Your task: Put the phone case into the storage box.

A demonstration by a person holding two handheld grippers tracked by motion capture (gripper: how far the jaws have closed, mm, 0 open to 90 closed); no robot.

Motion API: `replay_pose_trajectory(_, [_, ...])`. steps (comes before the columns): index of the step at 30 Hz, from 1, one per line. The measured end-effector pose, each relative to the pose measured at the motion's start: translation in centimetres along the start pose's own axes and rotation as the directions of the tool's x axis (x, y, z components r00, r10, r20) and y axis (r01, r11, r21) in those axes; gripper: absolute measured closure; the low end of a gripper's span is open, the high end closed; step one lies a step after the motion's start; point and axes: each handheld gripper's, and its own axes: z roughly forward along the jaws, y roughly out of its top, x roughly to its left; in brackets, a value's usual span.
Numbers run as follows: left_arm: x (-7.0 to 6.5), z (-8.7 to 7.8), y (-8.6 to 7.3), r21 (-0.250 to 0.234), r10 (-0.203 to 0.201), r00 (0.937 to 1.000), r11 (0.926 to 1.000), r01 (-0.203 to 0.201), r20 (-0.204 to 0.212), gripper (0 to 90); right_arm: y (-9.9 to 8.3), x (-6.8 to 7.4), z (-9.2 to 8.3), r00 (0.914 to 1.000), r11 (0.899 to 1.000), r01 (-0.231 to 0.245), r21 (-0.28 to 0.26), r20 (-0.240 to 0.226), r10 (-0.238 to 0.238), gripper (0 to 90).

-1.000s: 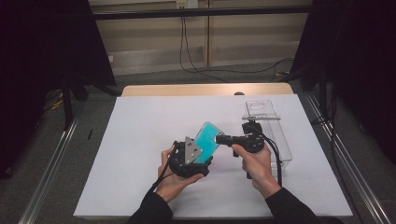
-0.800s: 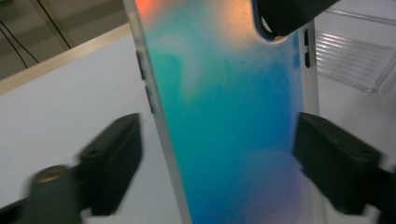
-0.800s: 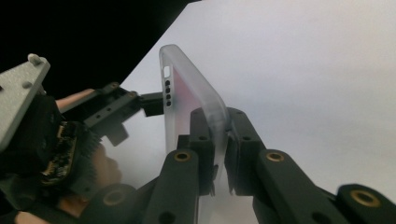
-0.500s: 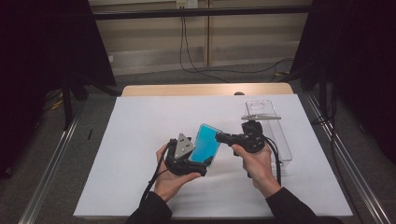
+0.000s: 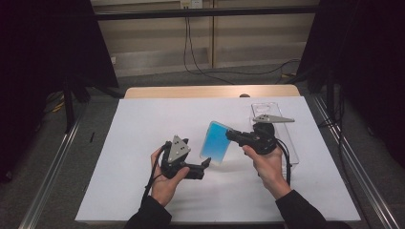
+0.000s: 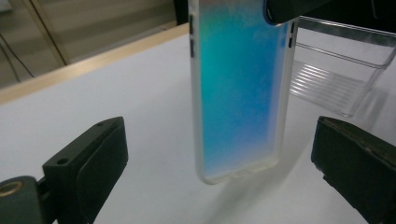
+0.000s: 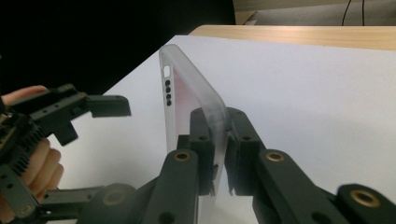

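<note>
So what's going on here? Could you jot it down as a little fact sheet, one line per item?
Held thing: phone case, blue-green iridescent back, frosted rim
Who holds it: right gripper, jaws shut on the case's edge
How it hangs: upright, lifted off the white table cover
Left gripper: jaws have just been opening; now wide apart, the case in front of them, not touched
Behind the right hand: clear plastic stand on the cover
Hands: one person's, each holding a gripper
</note>
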Motion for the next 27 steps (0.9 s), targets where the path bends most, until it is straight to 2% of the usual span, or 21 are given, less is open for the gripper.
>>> replay_pose_trajectory(5, [0.9, 0.0, -0.8, -0.076, -0.026, 0.9981, 0.9969, 0.022, -0.056, 3.6, -0.2, -0.2, 0.0, 0.9996, 0.999, 0.029, -0.019, 0.007, -0.029, 82.1])
replay_pose_trajectory(10, [1.5, -0.4, -1.5, -0.087, -0.058, 0.9959, 0.9948, 0.052, -0.069, 3.9, -0.1, -0.4, -0.3, 0.9985, 0.998, 0.05, -0.03, 0.024, -0.049, 82.1])
replay_pose_trajectory(14, [1.7, -0.9, -1.9, -0.124, -0.082, 0.995, 0.9895, 0.074, -0.057, 4.0, 0.0, -0.8, -0.7, 0.998, 0.997, 0.057, -0.047, 0.03, -0.056, 82.2])
replay_pose_trajectory(16, [1.8, -1.2, -2.1, -0.144, -0.083, 0.9952, 0.9867, 0.075, -0.051, 4.0, 0.1, -0.9, -1.0, 0.9973, 0.996, 0.067, -0.054, 0.034, -0.065, 82.2])
replay_pose_trajectory(20, [2.1, -1.6, -2.6, -0.195, -0.092, 0.9935, 0.9778, 0.077, -0.068, 4.2, 0.3, -1.3, -1.5, 0.9971, 0.995, 0.068, -0.075, 0.038, -0.065, 82.2])
replay_pose_trajectory(23, [2.3, -1.9, -3.0, -0.207, -0.101, 0.9929, 0.9745, 0.086, -0.063, 3.9, 0.4, -1.5, -1.7, 0.9969, 0.995, 0.069, -0.078, 0.043, -0.066, 82.2])
replay_pose_trajectory(25, [2.4, -2.2, -3.2, -0.204, -0.092, 0.9936, 0.9759, 0.077, -0.066, 3.5, 0.4, -1.6, -1.9, 0.9971, 0.994, 0.068, -0.082, 0.041, -0.065, 82.2])
replay_pose_trajectory(27, [2.5, -2.6, -3.3, -0.214, -0.087, 0.9924, 0.9745, 0.067, -0.087, 3.4, 0.4, -1.7, -2.0, 0.9971, 0.994, 0.069, -0.085, 0.039, -0.065, 82.1])
